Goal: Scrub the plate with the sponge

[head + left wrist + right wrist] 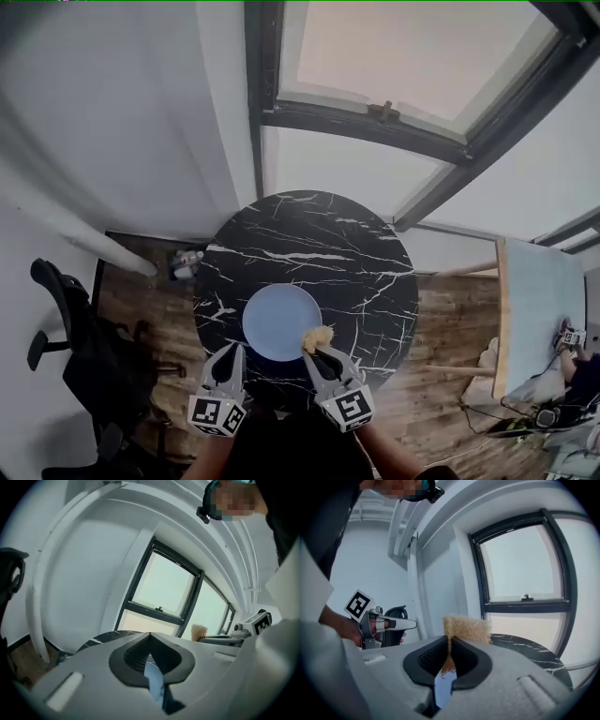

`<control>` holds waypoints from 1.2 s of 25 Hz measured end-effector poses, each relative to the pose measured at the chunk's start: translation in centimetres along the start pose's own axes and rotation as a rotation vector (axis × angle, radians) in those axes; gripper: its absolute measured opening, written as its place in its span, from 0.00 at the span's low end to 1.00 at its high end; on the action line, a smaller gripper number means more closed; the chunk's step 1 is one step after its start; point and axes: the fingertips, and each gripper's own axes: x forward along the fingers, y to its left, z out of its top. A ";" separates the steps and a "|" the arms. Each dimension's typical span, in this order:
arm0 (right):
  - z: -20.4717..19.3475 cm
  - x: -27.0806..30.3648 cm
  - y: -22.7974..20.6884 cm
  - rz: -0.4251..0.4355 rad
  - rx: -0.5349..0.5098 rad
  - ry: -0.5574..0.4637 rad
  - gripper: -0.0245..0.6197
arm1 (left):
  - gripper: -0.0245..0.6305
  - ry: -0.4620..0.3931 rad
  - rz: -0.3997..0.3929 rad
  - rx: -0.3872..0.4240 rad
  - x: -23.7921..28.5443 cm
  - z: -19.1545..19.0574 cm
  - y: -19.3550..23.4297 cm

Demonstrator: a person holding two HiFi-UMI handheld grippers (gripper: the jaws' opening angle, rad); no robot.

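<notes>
My right gripper [315, 352] is clamped tight on the sponge [318, 338], at the near-right rim of the blue plate [279, 321]. My left gripper [234, 350] is closed by its near-left edge. I'd press the sponge flat and scrub in small circles toward the centre

My left gripper [235, 349] points forward, its jaws pressed together. My right gripper [310, 352], just beside it, angles inward, jaws clamped on the sponge [318, 337].

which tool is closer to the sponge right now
Right. The right tool is clamped on the sponge; the left tool sits shut at the near-left rim of the plate, clear of the sponge.
</notes>
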 end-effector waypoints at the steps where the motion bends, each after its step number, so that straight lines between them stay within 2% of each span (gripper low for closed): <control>1: -0.1 -0.5 0.2 -0.008 -0.002 -0.015 0.07 | 0.04 -0.015 0.004 0.005 -0.4 0.3 -0.5; 4: 1.1 -1.9 1.4 -0.015 -0.005 -0.056 0.07 | 0.04 -0.037 0.019 0.022 -1.4 0.8 -2.2; 8: 2.2 -3.4 2.3 -0.032 0.005 -0.091 0.07 | 0.04 -0.015 -0.010 0.032 -1.7 -1.3 -3.9; 15: 2.5 -4.4 1.3 -0.067 0.002 -0.114 0.07 | 0.04 -0.054 -0.007 0.108 -1.3 0.7 -5.1; 22: 2.8 -4.1 1.6 -0.041 -0.024 -0.121 0.07 | 0.04 -0.089 -0.013 0.130 -0.8 2.3 -5.6; 30: 2.9 -3.8 2.0 -0.025 -0.038 -0.115 0.07 | 0.04 -0.094 -0.019 0.139 -0.6 2.2 -5.7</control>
